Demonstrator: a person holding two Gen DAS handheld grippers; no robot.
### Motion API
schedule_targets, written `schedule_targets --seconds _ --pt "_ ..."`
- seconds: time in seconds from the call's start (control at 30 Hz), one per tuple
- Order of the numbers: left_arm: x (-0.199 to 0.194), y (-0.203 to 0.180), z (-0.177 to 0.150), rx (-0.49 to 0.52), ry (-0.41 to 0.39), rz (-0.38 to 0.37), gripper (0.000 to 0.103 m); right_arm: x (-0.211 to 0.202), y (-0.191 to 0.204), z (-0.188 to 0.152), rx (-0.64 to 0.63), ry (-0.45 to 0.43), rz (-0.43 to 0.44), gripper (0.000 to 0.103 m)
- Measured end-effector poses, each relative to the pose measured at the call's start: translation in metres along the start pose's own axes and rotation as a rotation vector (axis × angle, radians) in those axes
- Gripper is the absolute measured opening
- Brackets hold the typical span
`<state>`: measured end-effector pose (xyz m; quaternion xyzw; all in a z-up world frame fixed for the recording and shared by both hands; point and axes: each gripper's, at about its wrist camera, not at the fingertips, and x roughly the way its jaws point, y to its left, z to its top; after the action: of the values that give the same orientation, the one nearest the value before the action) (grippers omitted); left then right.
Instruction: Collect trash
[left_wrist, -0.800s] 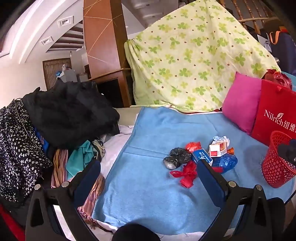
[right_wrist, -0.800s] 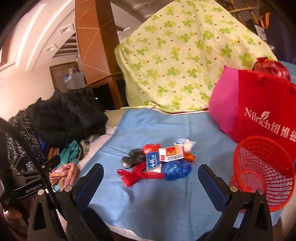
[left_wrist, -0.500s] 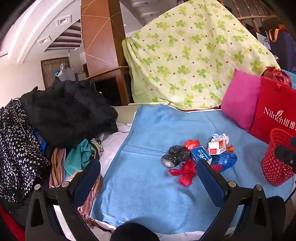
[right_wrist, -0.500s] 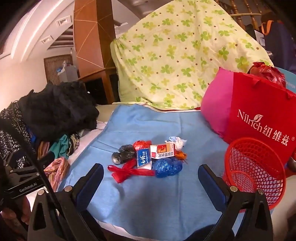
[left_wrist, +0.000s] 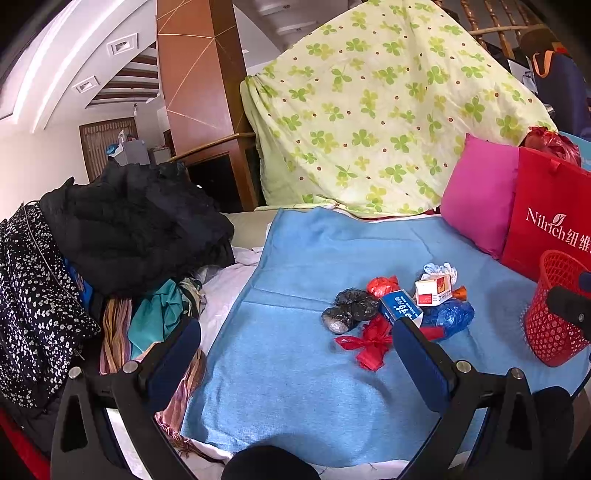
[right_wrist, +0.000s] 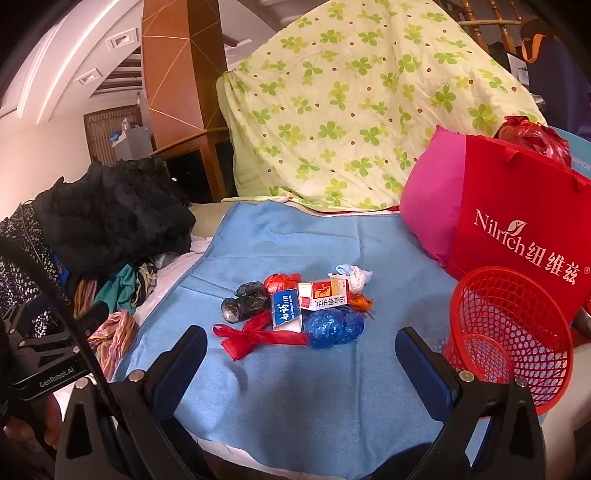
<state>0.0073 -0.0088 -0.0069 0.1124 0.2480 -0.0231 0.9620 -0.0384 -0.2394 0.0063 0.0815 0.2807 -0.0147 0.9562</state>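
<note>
A small heap of trash lies on a blue blanket (right_wrist: 295, 387): a red ribbon (right_wrist: 255, 336), a blue crumpled bag (right_wrist: 334, 326), black wads (right_wrist: 245, 301), a blue-white box (right_wrist: 285, 309), a white-red box (right_wrist: 323, 293), a red wad (right_wrist: 282, 282) and white paper (right_wrist: 354, 275). A red mesh basket (right_wrist: 513, 332) stands to its right. My right gripper (right_wrist: 301, 354) is open and empty, just short of the heap. My left gripper (left_wrist: 295, 350) is open and empty, left of the heap (left_wrist: 399, 306); the basket (left_wrist: 554, 314) is at far right.
A pile of dark and patterned clothes (left_wrist: 110, 240) lies left of the blanket. A pink pillow (right_wrist: 432, 206) and a red shopping bag (right_wrist: 524, 225) stand behind the basket. A green clover quilt (right_wrist: 351, 103) rises at the back.
Both grippers have shifted slightly, and the heap sits a bit further left and higher in the right view. Both stay open; nothing was picked up.
</note>
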Motion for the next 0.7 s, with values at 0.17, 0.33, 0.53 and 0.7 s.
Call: schedule_targets --seconds 0.17,0.33,0.53,0.7 --pt "0.0004 -0.0011 -0.0005 0.016 0.007 0.009 0.103 0.0004 -0.0001 -0.0008 0.003 0.004 -0.001 0.103" --pt "0.0003 0.0002 -0.0033 -0.037 -0.023 -0.014 0.103 0.0027 0.0027 -0.0001 0.004 0.014 0.001 0.103" --pt "0.0014 0.0008 -0.0049 -0.053 -0.031 -0.022 0.103 0.0063 0.0042 0.0 0.008 0.026 0.003 0.103" --pt "0.0031 0.0014 -0.0062 -0.067 -0.036 -0.031 0.103 0.0078 0.0035 -0.0014 0.017 0.033 0.006 0.103"
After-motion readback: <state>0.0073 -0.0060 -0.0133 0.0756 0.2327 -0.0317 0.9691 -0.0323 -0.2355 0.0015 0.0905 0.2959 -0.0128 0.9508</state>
